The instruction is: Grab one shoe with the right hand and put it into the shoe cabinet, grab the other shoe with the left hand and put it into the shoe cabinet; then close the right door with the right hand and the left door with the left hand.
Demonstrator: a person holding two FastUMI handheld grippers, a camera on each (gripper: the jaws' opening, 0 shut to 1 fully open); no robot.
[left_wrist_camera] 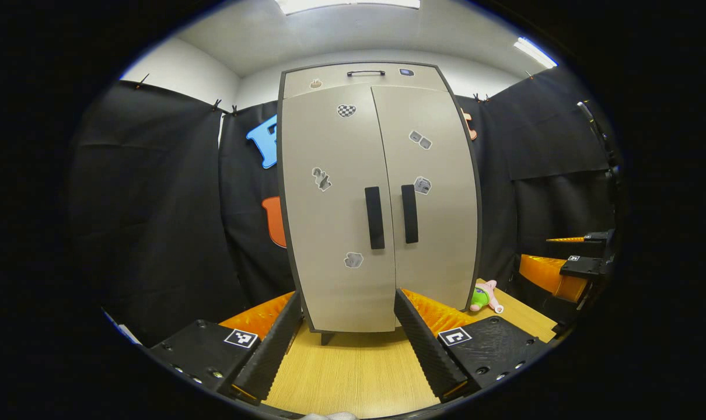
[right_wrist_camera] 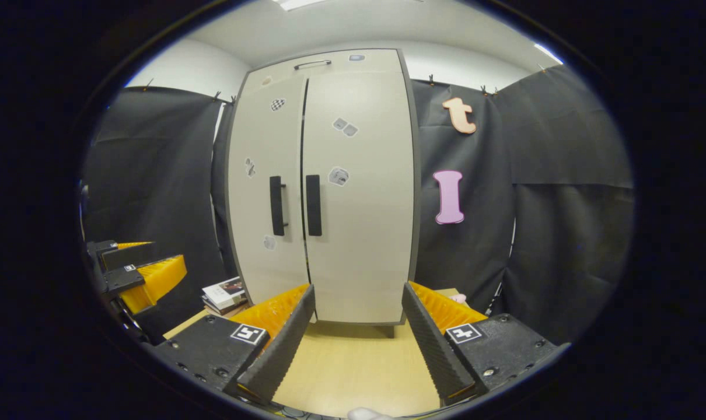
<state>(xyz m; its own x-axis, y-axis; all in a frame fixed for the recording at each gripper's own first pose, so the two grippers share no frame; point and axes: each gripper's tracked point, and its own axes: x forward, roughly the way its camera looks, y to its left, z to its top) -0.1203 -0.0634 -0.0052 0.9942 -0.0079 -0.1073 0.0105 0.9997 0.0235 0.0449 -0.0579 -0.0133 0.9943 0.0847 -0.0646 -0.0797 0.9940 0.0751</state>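
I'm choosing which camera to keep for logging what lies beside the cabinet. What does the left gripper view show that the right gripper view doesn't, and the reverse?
Left gripper view alone: a small plush toy lying on the table at the cabinet's right foot.

Right gripper view alone: a stack of books to the cabinet's left.

Shared: the shoe cabinet with both doors appearing shut, their two dark handles side by side, and the wooden table. Each view has its own open gripper in front, left gripper and right gripper, with the other gripper off to one side.

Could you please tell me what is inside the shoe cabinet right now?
The shoe cabinet has both doors shut, so its inside is hidden; whether the shoes are in there cannot be seen.
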